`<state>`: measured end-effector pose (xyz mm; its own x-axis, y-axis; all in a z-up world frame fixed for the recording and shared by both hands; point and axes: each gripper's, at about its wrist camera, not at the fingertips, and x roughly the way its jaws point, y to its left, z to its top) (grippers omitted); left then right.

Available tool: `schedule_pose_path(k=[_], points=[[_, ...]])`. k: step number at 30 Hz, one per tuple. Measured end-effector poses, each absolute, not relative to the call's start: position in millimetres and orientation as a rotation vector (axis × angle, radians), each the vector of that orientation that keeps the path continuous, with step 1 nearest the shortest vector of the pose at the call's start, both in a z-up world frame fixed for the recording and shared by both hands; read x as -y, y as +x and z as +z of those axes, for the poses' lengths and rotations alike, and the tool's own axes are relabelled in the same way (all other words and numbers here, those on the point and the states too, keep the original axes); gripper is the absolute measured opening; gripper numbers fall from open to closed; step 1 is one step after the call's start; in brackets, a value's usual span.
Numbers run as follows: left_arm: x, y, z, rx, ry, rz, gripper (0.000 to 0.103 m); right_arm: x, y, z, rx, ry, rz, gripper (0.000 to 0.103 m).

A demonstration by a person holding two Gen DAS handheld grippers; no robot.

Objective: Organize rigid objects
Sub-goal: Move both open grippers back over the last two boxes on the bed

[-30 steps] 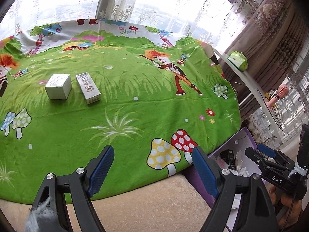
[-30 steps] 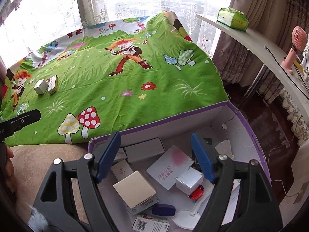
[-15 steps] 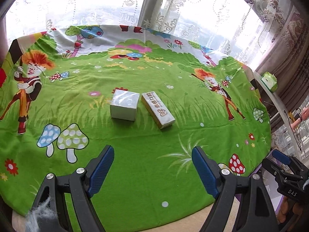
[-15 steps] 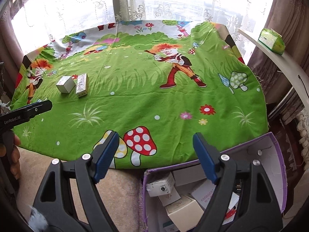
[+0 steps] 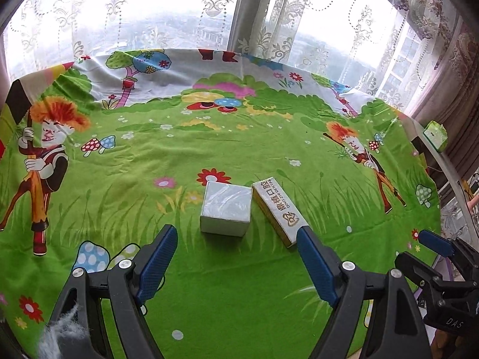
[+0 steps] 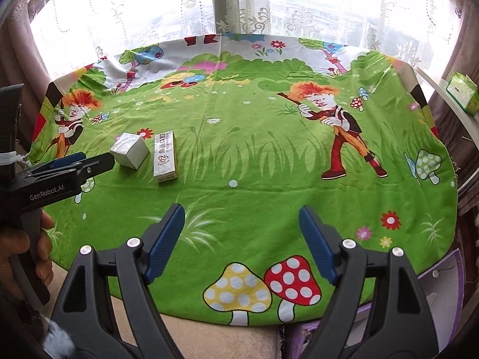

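Two small cardboard cartons, a squat silvery-white cube box [image 5: 226,209] and a long gold-and-white printed box [image 5: 278,209], lie side by side on the green cartoon cloth [image 5: 239,299]; probably light and stiff, best pinched across flat sides by the gaping, empty left gripper [image 5: 236,263], the right gripper [image 6: 242,239] likewise wide and empty.

Most of the green cartoon cloth [image 6: 269,164] on the worktop lay bare, giving wide room across its middle and right. Only a white cube box [image 5: 226,209] and a long gold box [image 5: 277,211], just beside each other, stood on the left part. The left hand-held gripper [image 5: 236,257] hung close before them, jaws spread with nothing between.
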<state>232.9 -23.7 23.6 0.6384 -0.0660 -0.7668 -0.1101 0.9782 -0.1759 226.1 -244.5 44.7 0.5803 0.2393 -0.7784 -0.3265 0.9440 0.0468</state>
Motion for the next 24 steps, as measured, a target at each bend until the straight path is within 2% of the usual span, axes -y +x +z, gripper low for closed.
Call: schedule_pose_path(k=[4, 12, 16, 24], points=[[18.9, 247.4, 15.4, -0.895, -0.210, 0.032, 0.077, 226.7, 236.2, 41.0, -0.893, -0.119, 0.356, 0.081], [17.2, 271.1, -4.2, -0.935, -0.181, 0.031, 0.073, 196.6, 256.2, 27.3, -0.905, -0.140, 0.397, 0.081], [13.9, 275.9, -14.0, -0.963, -0.183, 0.023, 0.047, 182.0, 263.2, 17.9, -0.919, -0.153, 0.413, 0.081], [-5.6, 261.7, -14.5, -0.949, -0.206, 0.096, 0.047, 153.8, 273.6, 1.4, -0.939, -0.169, 0.450, 0.081]])
